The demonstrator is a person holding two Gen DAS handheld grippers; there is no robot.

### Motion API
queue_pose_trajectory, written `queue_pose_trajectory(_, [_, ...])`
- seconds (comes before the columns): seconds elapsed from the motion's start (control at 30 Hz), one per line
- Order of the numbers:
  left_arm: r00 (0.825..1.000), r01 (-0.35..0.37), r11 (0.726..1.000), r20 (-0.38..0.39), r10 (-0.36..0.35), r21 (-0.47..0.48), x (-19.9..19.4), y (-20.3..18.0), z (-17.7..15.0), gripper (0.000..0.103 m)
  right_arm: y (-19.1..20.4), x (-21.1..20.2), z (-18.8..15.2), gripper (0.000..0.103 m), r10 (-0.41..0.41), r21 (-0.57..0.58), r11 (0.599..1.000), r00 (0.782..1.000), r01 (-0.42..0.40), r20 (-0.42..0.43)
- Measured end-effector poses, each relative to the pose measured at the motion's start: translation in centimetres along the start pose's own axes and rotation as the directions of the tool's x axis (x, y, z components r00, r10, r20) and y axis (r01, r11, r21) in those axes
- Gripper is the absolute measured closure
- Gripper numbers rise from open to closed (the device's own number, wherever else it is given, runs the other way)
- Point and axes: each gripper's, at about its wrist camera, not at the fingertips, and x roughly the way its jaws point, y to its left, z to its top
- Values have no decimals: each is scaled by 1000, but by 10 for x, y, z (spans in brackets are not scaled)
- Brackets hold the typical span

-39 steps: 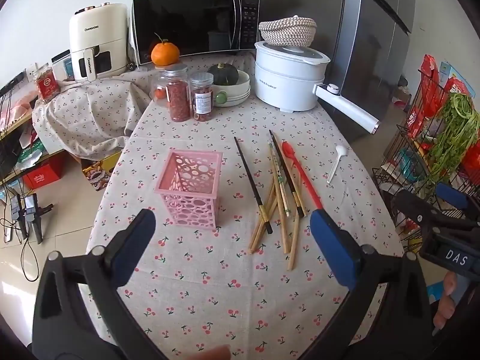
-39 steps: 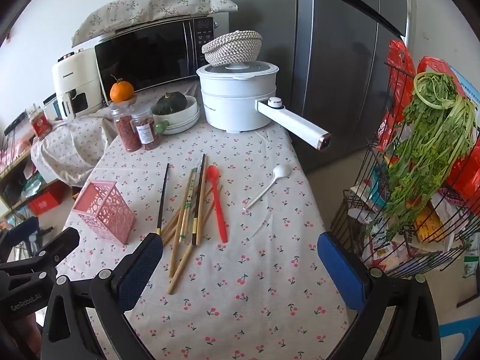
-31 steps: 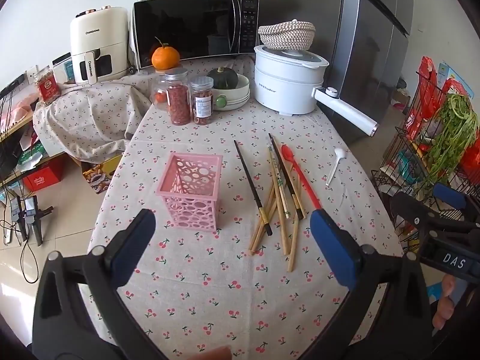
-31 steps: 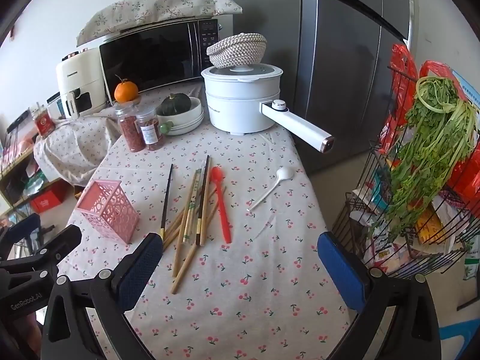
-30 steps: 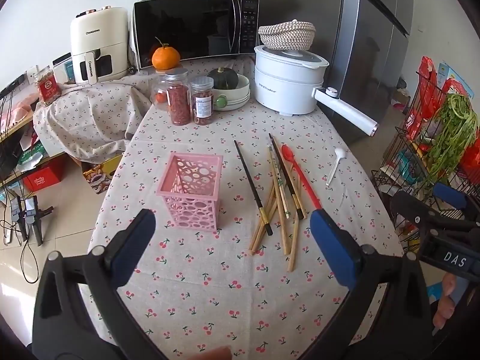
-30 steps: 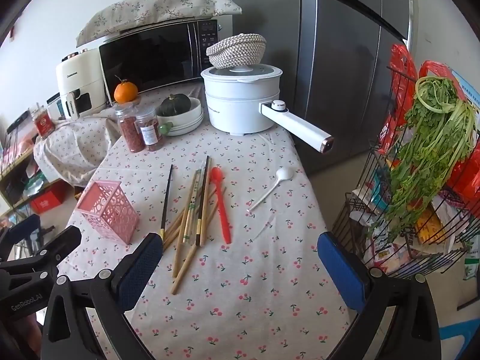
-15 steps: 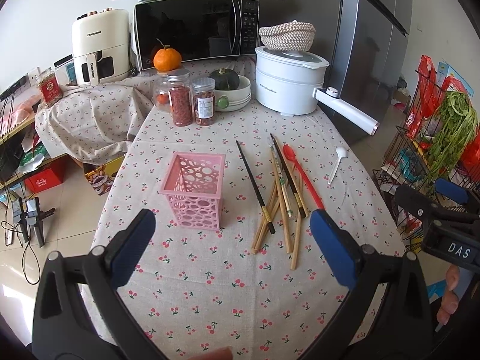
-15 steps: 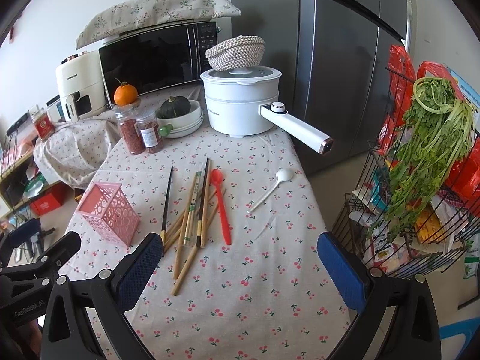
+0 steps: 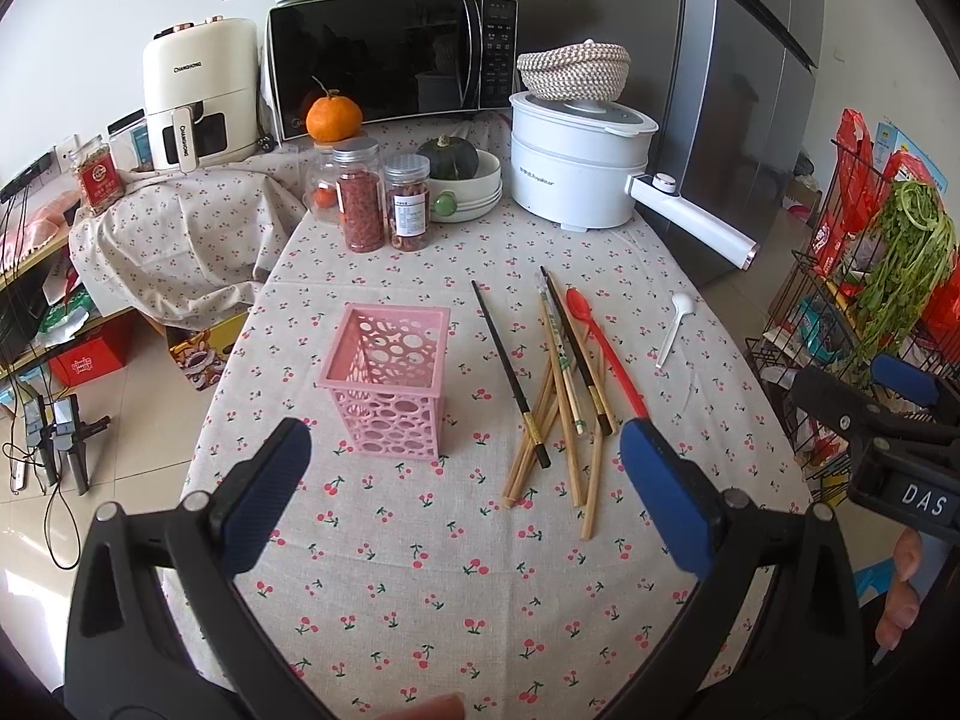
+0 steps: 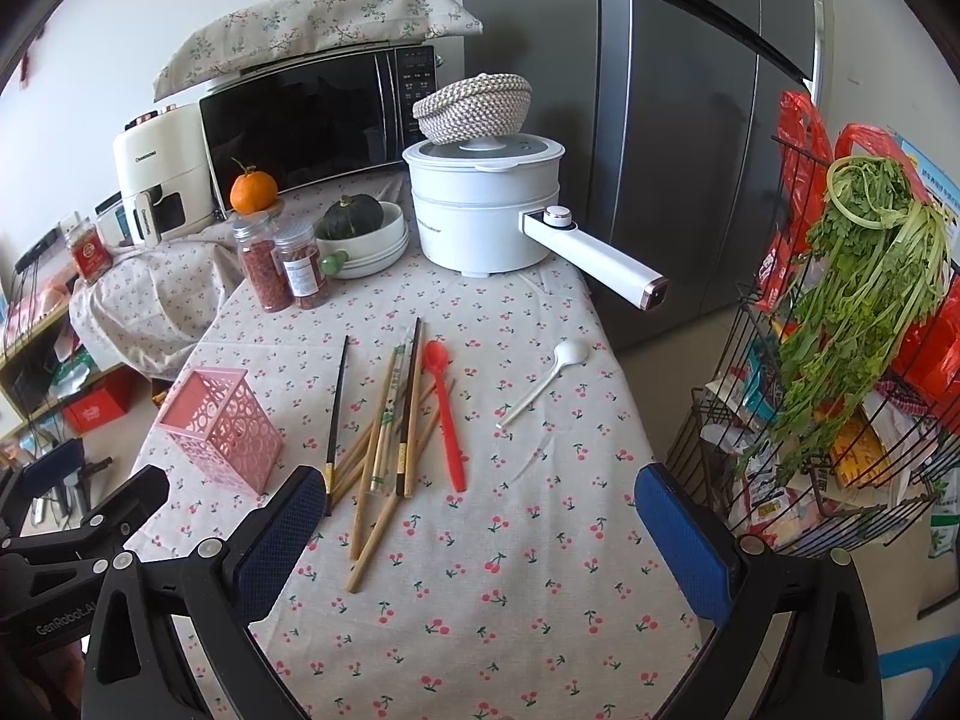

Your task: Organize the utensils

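Note:
A pink perforated holder (image 9: pixel 389 378) (image 10: pixel 219 429) stands upright on the cherry-print tablecloth. To its right lie several loose chopsticks (image 9: pixel 561 387) (image 10: pixel 387 426), one dark one (image 9: pixel 509 372) apart on the left. A red spoon (image 9: pixel 603 345) (image 10: pixel 444 414) lies beside them and a white spoon (image 9: pixel 671 327) (image 10: pixel 543 378) farther right. My left gripper (image 9: pixel 462 498) is open and empty, above the table's near part, in front of the holder. My right gripper (image 10: pixel 480 540) is open and empty, in front of the chopsticks.
At the back stand a white electric pot (image 9: pixel 576 168) with a long handle, a bowl with a squash (image 9: pixel 459 177), two jars (image 9: pixel 384 204), a microwave (image 9: pixel 390 66) and an air fryer (image 9: pixel 198 96). A wire rack with greens (image 10: pixel 852 360) stands right of the table, by the fridge (image 10: pixel 690 120).
Both grippers have drifted slightly back and up, so the table appears a little farther. Nothing on the table has moved.

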Motion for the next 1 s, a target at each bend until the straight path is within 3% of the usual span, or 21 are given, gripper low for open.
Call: queue_pose_trajectory(1.0, [1000, -5, 1000, 0, 5, 3, 1, 0, -1, 1, 0, -3, 2, 0, 4, 7, 1000, 1000, -4, 3])
